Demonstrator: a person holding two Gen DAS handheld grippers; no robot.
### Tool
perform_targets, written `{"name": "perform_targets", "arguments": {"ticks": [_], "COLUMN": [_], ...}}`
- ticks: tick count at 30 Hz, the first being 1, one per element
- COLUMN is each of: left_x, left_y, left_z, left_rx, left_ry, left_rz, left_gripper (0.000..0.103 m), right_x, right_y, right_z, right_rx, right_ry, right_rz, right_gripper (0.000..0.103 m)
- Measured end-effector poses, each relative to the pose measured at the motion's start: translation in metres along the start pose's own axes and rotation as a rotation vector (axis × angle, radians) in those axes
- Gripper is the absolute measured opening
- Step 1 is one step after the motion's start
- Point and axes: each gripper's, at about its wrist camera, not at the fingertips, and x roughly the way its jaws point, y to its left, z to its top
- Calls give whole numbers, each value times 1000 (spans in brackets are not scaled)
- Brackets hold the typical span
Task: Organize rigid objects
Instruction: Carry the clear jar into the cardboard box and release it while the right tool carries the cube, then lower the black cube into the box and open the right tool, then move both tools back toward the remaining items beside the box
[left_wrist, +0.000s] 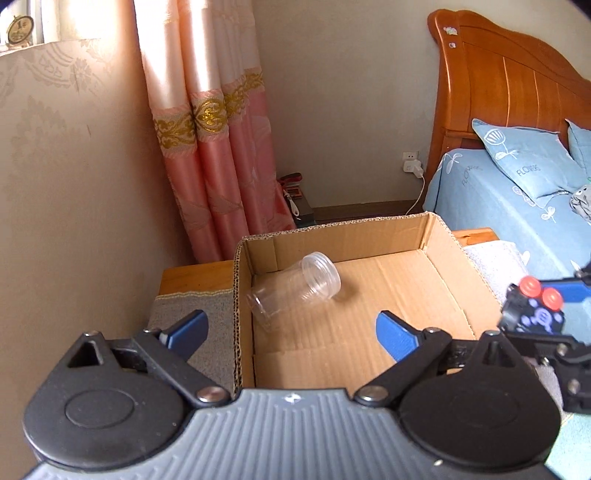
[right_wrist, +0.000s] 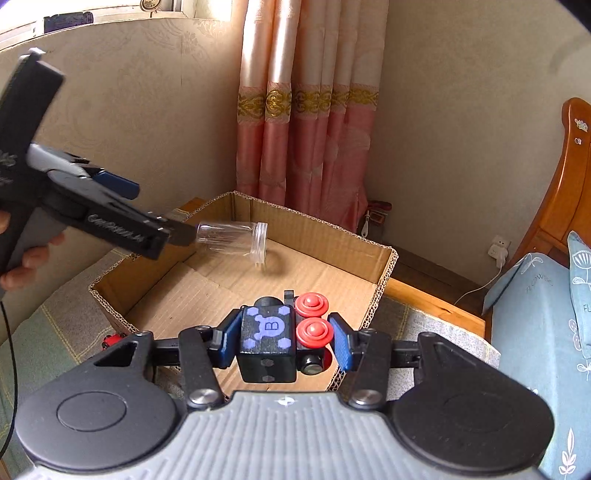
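A clear plastic jar (left_wrist: 295, 291) lies on its side inside an open cardboard box (left_wrist: 436, 236), near its far left corner; it also shows in the right wrist view (right_wrist: 236, 240). My left gripper (left_wrist: 291, 332) is open and empty above the box's near left edge; it also shows at the left of the right wrist view (right_wrist: 147, 210), close to the jar. My right gripper (right_wrist: 282, 341) is shut on a black toy block with red wheels (right_wrist: 269, 339), held above the box's near edge. The toy also shows at the right of the left wrist view (left_wrist: 532, 306).
The box (right_wrist: 384, 273) sits on a cloth-covered wooden nightstand (left_wrist: 177, 280). A bed with blue bedding (left_wrist: 498, 199) and a wooden headboard (left_wrist: 509, 85) stands to the right. Pink curtains (left_wrist: 218, 147) hang behind. A small red object (right_wrist: 112, 339) lies left of the box.
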Motion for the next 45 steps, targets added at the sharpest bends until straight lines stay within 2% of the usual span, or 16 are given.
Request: {"name": "perform_targets", "arguments": {"ticks": [5, 11, 17, 18, 21, 22, 27, 38, 45], "left_x": [-35, -61, -75, -77, -78, -79, -82, -89, -84], "left_y": [-2, 14, 12, 12, 10, 9, 11, 8, 5], "left_z": [-27, -63, -87, -91, -97, -98, -104, -114, -131], "left_rx": [8, -74, -35, -29, -1, 7, 34, 66, 69], "left_ry": [-32, -9, 9, 11, 19, 21, 26, 28, 54], "left_rz": [57, 40, 59, 63, 65, 64, 52, 42, 24], "left_gripper": [100, 100, 100, 100, 100, 100, 100, 100, 100], "right_x": [14, 38, 64, 68, 72, 69, 49, 22, -2], "right_y": [-1, -4, -9, -11, -13, -15, -16, -5, 14], "right_z": [8, 24, 45, 47, 50, 50, 44, 20, -18], "right_rx": [9, 10, 12, 22, 50, 64, 93, 97, 89], "right_ry": [16, 46, 46, 37, 29, 19, 5, 51, 72], "right_rz": [-3, -15, -62, -83, -128, -133, -131, -161, -157], "right_gripper": [55, 55, 55, 58, 97, 101, 103, 103, 103]}}
